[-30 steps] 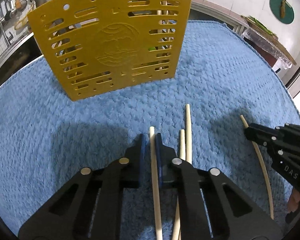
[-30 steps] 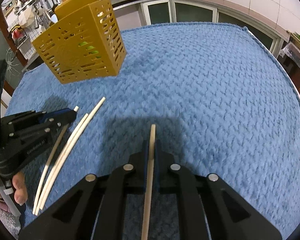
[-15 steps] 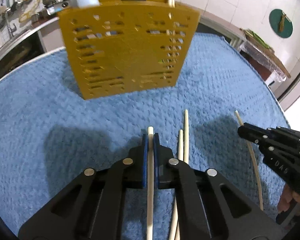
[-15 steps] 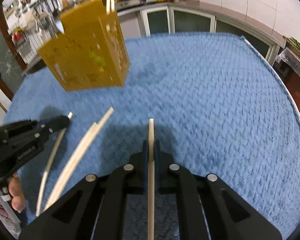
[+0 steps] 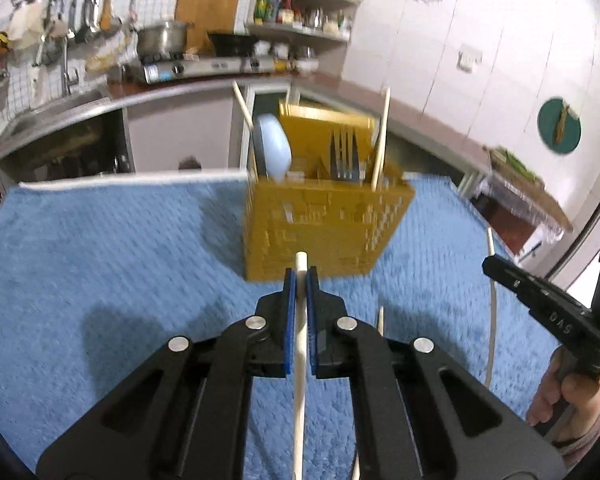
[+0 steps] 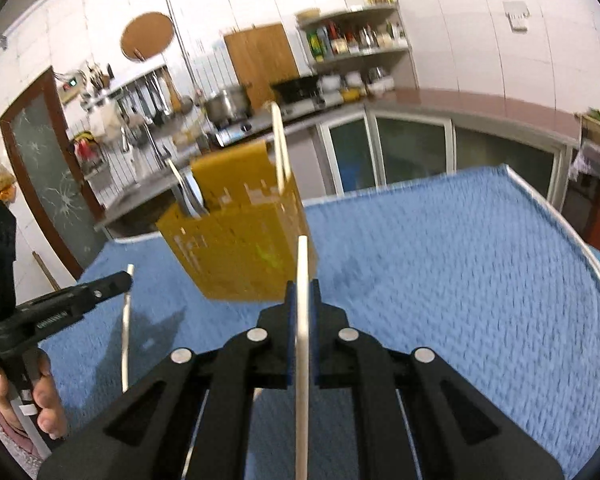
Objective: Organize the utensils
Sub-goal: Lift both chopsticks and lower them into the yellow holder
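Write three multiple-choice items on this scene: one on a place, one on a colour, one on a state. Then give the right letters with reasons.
1. Where does the caddy stand?
A. on the towel
B. on the stove
C. in the sink

2. What colour is the caddy?
A. red
B. yellow
C. white

3. What is the left gripper doing?
A. open
B. holding a fork
C. shut on a chopstick

Answers: 1 A, the caddy's base meets blue towel. 2 B, its perforated walls are yellow. 3 C, the stick sits between the blue pads of the fingers.

Bright indoor light; motion blur, perhaps strongest mid-frame; fisheye-warped edges.
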`<state>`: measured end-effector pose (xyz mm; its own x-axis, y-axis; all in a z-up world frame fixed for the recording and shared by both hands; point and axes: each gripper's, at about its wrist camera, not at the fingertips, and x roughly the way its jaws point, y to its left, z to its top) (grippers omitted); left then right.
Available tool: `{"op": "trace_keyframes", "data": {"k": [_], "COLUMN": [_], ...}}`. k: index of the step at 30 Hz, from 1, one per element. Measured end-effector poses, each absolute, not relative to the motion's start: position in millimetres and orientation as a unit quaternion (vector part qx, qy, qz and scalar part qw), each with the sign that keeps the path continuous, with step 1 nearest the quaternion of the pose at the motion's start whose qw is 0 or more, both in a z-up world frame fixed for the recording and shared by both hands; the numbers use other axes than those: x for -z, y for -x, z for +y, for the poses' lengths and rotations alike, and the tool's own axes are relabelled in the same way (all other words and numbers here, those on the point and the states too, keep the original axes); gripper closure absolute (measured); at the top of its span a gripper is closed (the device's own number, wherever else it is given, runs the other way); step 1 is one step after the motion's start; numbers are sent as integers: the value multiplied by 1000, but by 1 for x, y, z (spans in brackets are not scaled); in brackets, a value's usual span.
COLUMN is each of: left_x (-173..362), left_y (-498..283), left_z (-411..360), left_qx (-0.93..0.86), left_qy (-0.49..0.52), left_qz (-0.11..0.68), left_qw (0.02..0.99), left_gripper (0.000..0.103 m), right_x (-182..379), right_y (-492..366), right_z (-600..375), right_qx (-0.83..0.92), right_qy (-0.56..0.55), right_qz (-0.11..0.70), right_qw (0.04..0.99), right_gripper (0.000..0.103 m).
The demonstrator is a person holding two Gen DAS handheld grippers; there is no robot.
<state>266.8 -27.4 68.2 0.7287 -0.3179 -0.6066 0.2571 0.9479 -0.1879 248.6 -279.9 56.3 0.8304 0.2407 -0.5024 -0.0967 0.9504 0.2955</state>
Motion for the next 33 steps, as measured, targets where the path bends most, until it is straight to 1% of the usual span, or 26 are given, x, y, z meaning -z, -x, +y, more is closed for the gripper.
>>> {"op": "trace_keyframes", "data": {"k": [9,18,27,33], "left_x": [-113,-174,-237,-256], "left_y": [-260,-261,-256,-269], "left_z": [-13,-16,-19,-25], "left_qx": [145,152,151,143], "left_qy": [60,54,38,25], "left_qz": [268,188,139,117], "left_qw": [951,969,978,982], "left_gripper": [99,100,100,100], "right_x": [-86,-127,-175,-198], "right_y": [-248,-271,-303,-329], "right_z": [-281,-283,-269,-254], "right_qx": [-104,-108,-120,-120], "right_qy": [-133,-139,-133,-126], "right_qz": [191,112,53,16], "right_qw": [967,978,982,985], "right_gripper": [97,97,97,97]}}
